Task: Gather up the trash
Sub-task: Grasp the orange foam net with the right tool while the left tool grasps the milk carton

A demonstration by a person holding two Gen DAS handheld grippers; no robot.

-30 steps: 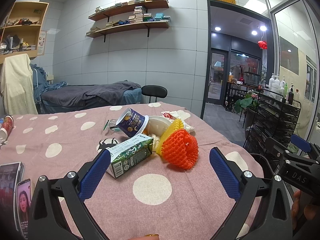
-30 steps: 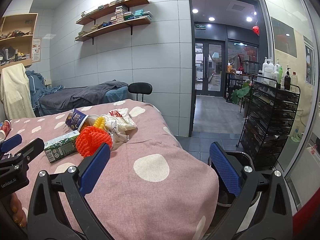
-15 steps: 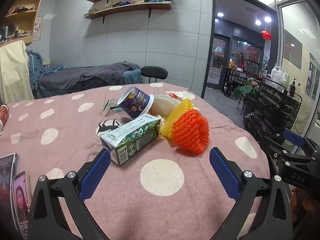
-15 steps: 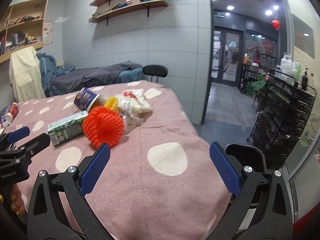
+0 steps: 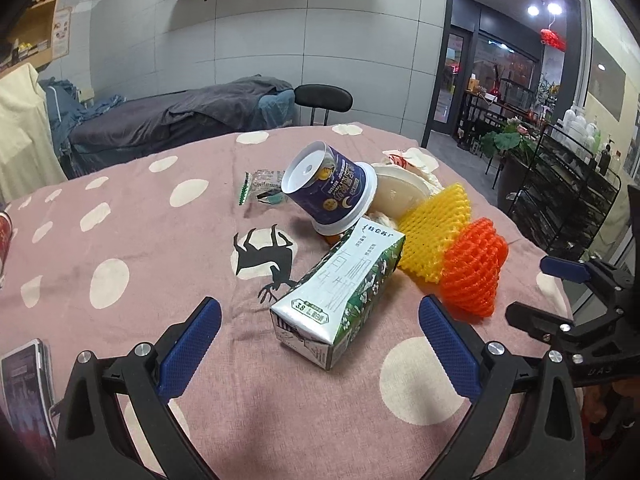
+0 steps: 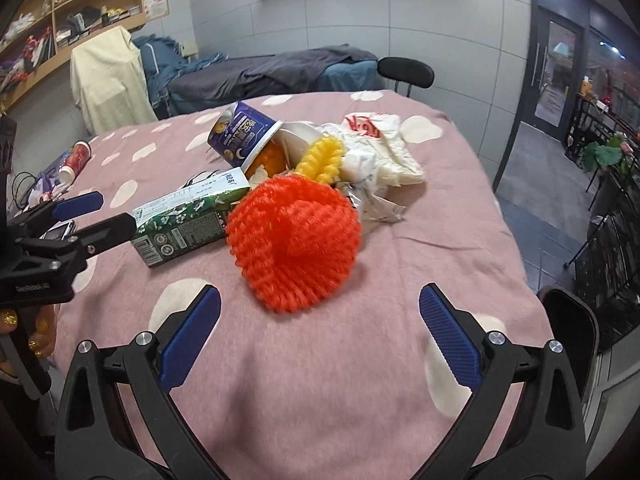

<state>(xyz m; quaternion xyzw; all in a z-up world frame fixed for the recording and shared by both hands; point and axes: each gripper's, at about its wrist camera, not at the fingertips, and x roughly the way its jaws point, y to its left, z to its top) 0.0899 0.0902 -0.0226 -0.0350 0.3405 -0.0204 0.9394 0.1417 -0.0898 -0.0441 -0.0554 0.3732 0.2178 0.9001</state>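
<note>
A pile of trash lies on the pink dotted tablecloth (image 5: 132, 240). A green and white drink carton (image 5: 340, 292) lies on its side just ahead of my left gripper (image 5: 318, 344), which is open and empty. Behind the carton a dark blue cup (image 5: 330, 192) is tipped over, with a yellow foam net (image 5: 434, 232) and an orange foam net (image 5: 474, 268) to the right. In the right wrist view the orange foam net (image 6: 294, 240) sits directly in front of my open right gripper (image 6: 320, 332), beside the carton (image 6: 188, 216), the cup (image 6: 242, 132) and a crumpled white bag (image 6: 376, 152).
A small wrapper (image 5: 260, 188) lies left of the cup. Phones (image 5: 24, 384) rest at the table's near left, a red can (image 6: 76, 160) further left. A black chair (image 6: 406, 70) stands behind the table, a black wire rack (image 5: 568, 200) and a dark bin (image 6: 572, 328) at the right.
Both grippers have moved closer to the trash pile and tilted down. The carton now sits near the left fingers and the orange net near the right fingers. Both stay open.
</note>
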